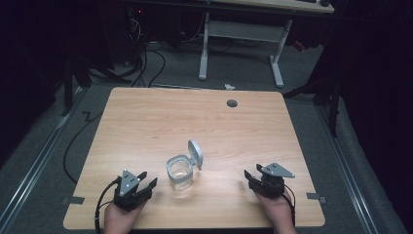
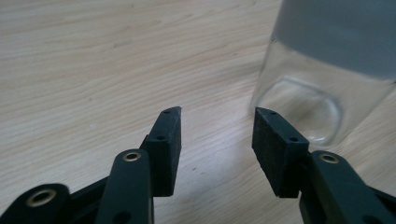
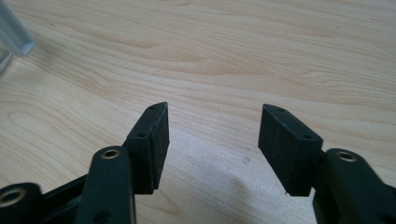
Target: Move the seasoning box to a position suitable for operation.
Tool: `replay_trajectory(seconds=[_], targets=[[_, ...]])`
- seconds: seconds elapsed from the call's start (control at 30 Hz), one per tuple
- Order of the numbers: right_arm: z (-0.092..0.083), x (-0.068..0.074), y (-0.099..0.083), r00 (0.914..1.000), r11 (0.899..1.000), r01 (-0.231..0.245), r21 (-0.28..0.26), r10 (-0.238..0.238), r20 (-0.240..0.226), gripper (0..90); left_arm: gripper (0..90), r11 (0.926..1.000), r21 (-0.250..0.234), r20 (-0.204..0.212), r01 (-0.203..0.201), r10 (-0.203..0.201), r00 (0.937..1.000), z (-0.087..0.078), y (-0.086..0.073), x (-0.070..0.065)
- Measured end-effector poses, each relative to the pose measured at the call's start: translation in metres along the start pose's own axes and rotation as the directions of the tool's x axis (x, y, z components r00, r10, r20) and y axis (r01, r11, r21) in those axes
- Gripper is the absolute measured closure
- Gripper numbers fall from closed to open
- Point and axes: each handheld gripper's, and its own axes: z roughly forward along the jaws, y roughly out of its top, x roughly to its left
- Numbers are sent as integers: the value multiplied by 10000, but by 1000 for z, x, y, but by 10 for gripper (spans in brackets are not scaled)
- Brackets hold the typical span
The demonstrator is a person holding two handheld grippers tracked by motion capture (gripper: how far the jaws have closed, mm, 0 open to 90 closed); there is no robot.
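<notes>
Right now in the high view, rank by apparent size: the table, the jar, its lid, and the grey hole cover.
1. Table
2. Jar
3. Lid, though it stands tilted, so it may look smaller than it is
4. Hole cover

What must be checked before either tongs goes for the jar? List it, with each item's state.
1. Left tongs open: ok, nothing between the pads.
2. Right tongs open: ok, nothing held.
3. Jar upright on the table: ok.
4. Lid flipped up, mouth open: ok; whether it is hinged firmly, cannot tell.
5. Jar contents: cannot tell; the clear glass looks empty.
6. Jar lined up between the left tongs' pads: not ok; in the left gripper view it stands off to the right.
</notes>
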Motion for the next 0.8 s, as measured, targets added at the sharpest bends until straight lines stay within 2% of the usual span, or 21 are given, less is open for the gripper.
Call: replay_trajectory(seconds=[0.1,0.13,0.17,0.2,0.23,0.27,0.3,0.37,0.47,0.53,0.8], targets=[[-4,-3,-3,9999,9998,-113,-134,113,-28,466,542,9998,-27,159,204,-204,9997,1,1,-2],[-9,-7,-5,9996,9987,-290,-409,289,-21,476,611,9992,49,273,394,-395,9988,2,1,-3],[-9,-7,-5,9996,9987,-290,-409,289,-21,476,611,9989,191,405,428,-435,9982,2,0,-3],[-13,-12,-7,9982,9968,-595,-537,596,-4,490,718,9989,370,543,300,-320,9980,4,-4,-6],[-13,-12,-7,9982,9968,-595,-537,596,-4,490,774,9989,370,543,300,-320,9980,4,-4,-6],[-15,-13,-8,9976,9957,-682,-627,685,38,501,774,9983,469,670,338,-369,9971,4,-5,-7],[-16,-14,-9,9972,9951,-743,-659,748,55,502,821,9977,538,841,410,-454,9954,4,-6,-10],[-18,-15,-10,9971,9948,-733,-712,746,158,506,896,9980,585,1043,250,-310,9941,2,-9,-16],[-19,-16,-10,9955,9929,-909,-771,926,182,507,900,9975,707,1292,-3,-89,9916,0,-14,-27],[-18,-15,-10,9960,9931,-869,-794,883,153,507,900,9964,833,1488,-137,12,9889,0,-18,-35],[-14,-13,-12,9968,9945,-798,-677,801,25,507,900,9945,1011,1841,-269,78,9829,7,-25,-53]])
